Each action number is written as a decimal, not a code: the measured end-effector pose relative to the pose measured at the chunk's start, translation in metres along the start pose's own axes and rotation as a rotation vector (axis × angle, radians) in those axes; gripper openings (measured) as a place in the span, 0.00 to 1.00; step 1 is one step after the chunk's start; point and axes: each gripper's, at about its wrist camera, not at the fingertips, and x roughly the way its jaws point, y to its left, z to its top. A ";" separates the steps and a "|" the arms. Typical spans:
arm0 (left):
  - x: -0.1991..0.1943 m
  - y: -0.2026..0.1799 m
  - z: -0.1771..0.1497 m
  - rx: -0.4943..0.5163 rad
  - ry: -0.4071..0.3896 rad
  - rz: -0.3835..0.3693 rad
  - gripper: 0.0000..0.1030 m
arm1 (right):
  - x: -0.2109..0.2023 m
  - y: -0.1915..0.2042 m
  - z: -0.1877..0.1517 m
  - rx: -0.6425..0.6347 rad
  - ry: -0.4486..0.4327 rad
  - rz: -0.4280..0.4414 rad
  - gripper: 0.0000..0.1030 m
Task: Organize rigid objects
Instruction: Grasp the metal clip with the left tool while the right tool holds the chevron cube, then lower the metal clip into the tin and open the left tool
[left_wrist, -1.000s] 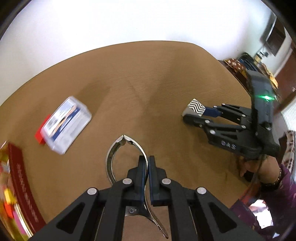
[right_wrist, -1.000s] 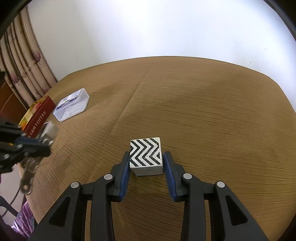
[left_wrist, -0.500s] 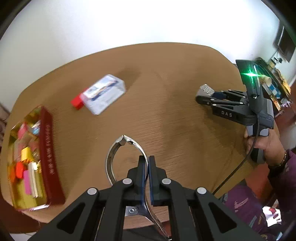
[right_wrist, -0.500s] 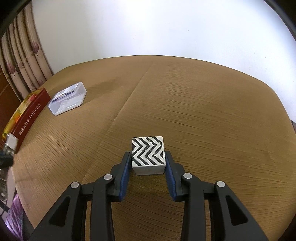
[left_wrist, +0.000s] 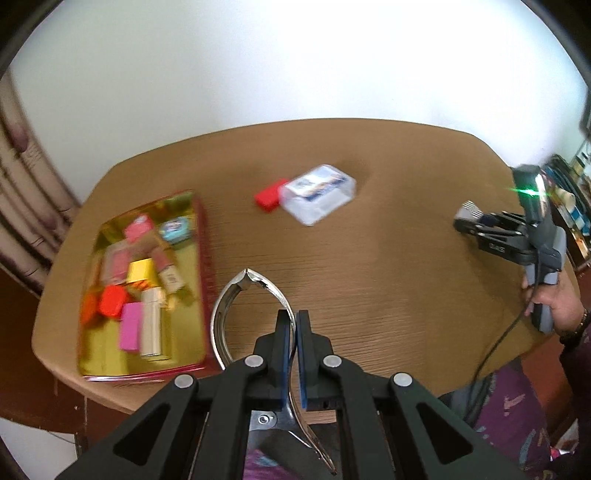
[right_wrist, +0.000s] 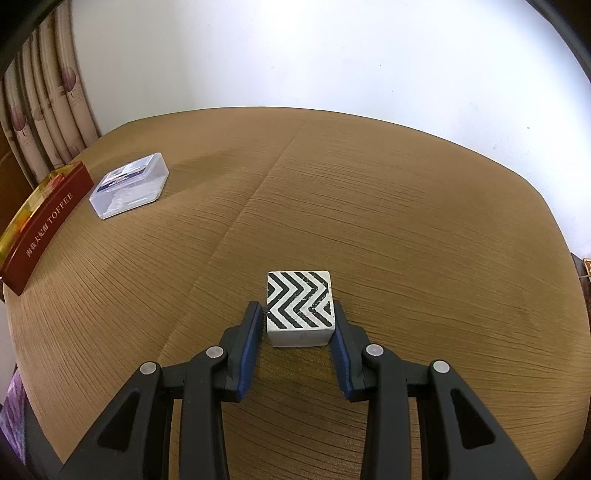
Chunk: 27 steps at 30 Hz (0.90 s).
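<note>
Chrome nutcracker (left_wrist: 236, 306), curved handles, between closed left tongs (left_wrist: 293, 325).

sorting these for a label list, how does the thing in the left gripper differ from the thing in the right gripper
The left gripper is shut on metal nippers: curved, shiny, thin, sticking out well past the fingers. The right gripper is shut on a cube: blocky, matte white with black zigzag stripes on top, sitting right at the fingertips. The nippers' handle leaves hardly any gap between the pads; the cube keeps them well apart. Both are rigid and gripped, and neither is in the tray.
</note>
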 end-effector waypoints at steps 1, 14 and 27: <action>-0.002 0.007 -0.001 -0.012 -0.004 0.016 0.03 | 0.000 0.000 0.000 -0.001 0.000 -0.001 0.32; 0.018 0.109 0.009 -0.163 0.009 0.189 0.03 | 0.001 0.003 0.000 -0.004 0.001 -0.007 0.32; 0.082 0.167 0.033 -0.274 0.088 0.189 0.04 | 0.001 0.003 0.000 -0.005 0.000 -0.005 0.33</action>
